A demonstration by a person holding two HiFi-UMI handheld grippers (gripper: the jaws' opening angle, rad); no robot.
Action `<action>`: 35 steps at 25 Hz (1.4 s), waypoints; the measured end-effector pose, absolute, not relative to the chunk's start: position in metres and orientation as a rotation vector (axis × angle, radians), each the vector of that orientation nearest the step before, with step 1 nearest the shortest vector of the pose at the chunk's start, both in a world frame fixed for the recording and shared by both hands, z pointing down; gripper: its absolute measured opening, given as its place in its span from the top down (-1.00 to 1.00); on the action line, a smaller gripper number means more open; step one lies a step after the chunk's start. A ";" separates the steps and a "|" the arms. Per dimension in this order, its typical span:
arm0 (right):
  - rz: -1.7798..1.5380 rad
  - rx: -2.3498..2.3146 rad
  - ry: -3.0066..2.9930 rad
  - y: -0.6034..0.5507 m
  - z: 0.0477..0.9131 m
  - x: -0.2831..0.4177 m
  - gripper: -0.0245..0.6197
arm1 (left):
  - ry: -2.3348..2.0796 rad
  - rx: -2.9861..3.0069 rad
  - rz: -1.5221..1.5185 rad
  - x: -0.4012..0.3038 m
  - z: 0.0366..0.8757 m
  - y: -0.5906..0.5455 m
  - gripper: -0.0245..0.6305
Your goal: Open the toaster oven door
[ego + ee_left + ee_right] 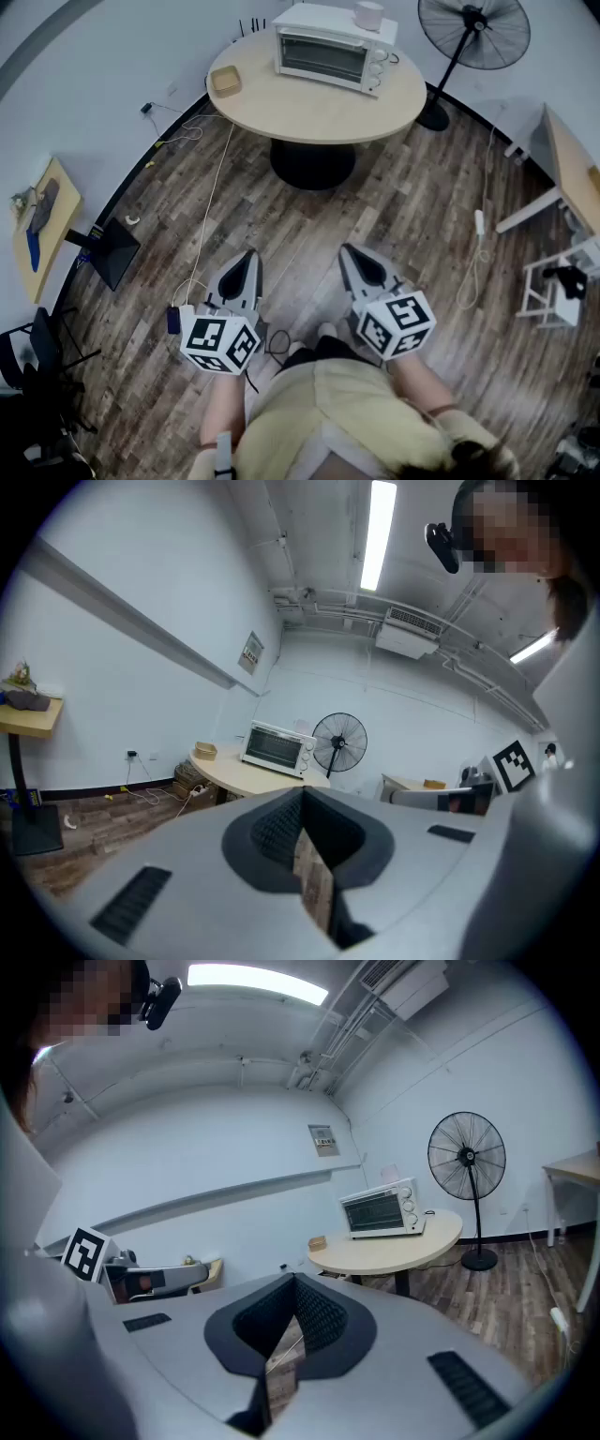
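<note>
Head view: nearest me, at the bottom of the frame, the left claw (250, 255) and the right claw (346, 250) hang side by side over the wood floor, both pinched to a point. The toaster oven (323, 54) sits at top centre, on the far side of the round tabletop (309, 117), well apart from both claws. Its door (321, 59) is closed. A small basket (225, 81) lies on the tabletop's left edge and looks empty. A pale pot (368, 14) stands on the oven's roof, and I can't see into it.

Left gripper view: this claw (302, 799) has its jaws together with nothing between them. The oven (277, 747) shows small at mid-frame.

Right gripper view: this claw (291, 1283) is likewise closed and empty. The oven (380, 1211) is right of centre, the basket (317, 1241) to its left.

My judgement: the step is the approach. I'd close the gap first and spread 1 claw before reaching the door. Then I'd take the handle squarely and pull out and down along the hinge arc. I'd keep the other claw ready to steady the oven's body so it doesn't slide.
</note>
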State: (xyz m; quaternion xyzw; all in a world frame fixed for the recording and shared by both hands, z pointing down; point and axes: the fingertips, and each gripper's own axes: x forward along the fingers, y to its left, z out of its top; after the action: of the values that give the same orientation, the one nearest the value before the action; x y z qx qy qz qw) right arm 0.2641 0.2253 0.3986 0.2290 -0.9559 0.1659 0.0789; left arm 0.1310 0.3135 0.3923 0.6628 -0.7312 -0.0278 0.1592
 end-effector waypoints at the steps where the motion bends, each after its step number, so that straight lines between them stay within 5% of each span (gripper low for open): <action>1: 0.499 0.687 -2.861 0.222 0.399 0.264 0.92 | -2.094 1.895 -0.067 0.131 0.392 0.310 0.92; 35: 0.637 0.710 -2.773 0.120 0.445 0.226 0.92 | -1.870 1.980 -0.097 0.122 0.418 0.177 0.93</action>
State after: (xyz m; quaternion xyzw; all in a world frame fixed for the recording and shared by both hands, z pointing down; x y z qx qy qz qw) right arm 0.2262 0.1204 0.4447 0.2408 -0.9405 0.2160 0.1045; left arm 0.1222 0.1770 0.4179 0.7109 -0.6714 -0.0347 0.2067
